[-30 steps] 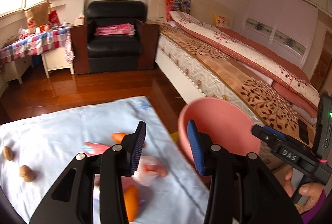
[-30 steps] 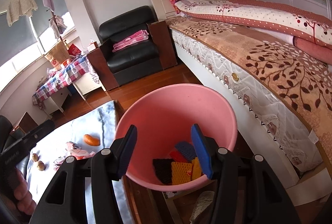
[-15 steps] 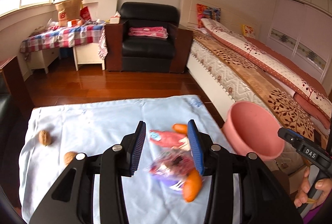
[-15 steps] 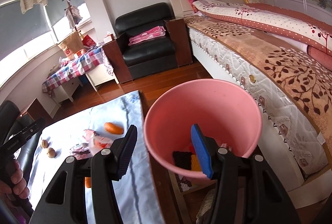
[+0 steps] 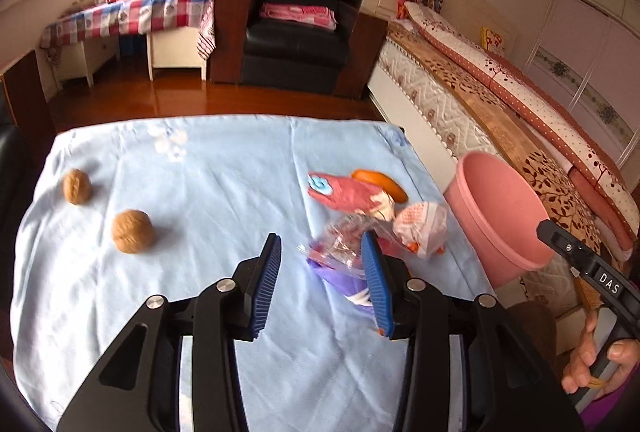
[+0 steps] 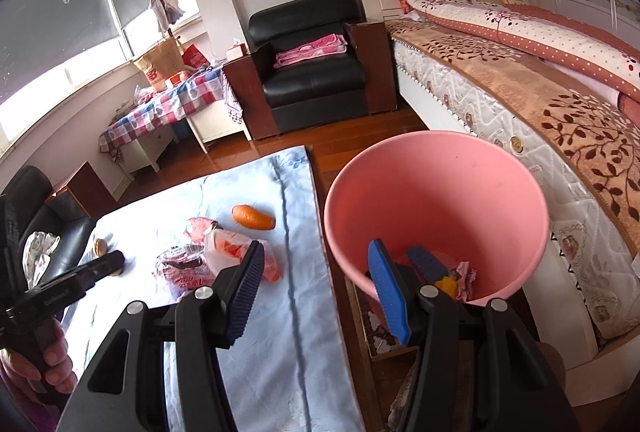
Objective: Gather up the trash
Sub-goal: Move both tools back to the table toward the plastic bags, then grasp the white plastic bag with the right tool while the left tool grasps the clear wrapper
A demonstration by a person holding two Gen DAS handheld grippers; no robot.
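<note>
Black armchair (image 5: pixel 298 32) between checked table (image 5: pixel 132 14) and bed (image 5: pixel 500 104).

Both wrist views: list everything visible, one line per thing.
Bucket: 1, pink, right of table, scraps inside.
Cloth: 1, pale blue, covering table.
Walnuts: 2, brown, cloth's left side.
Wrappers: several, pink, white, clear, purple, bunched near cloth's right edge.
Orange piece: 1, beside wrappers.
Armchair: 1, black, far wall, pink fabric on seat.
Side table: 1, checked cover, by window.
Bed: 1, floral bedding, right.
Left gripper: open, over wrappers.
Right gripper: open, at bucket rim.
</note>
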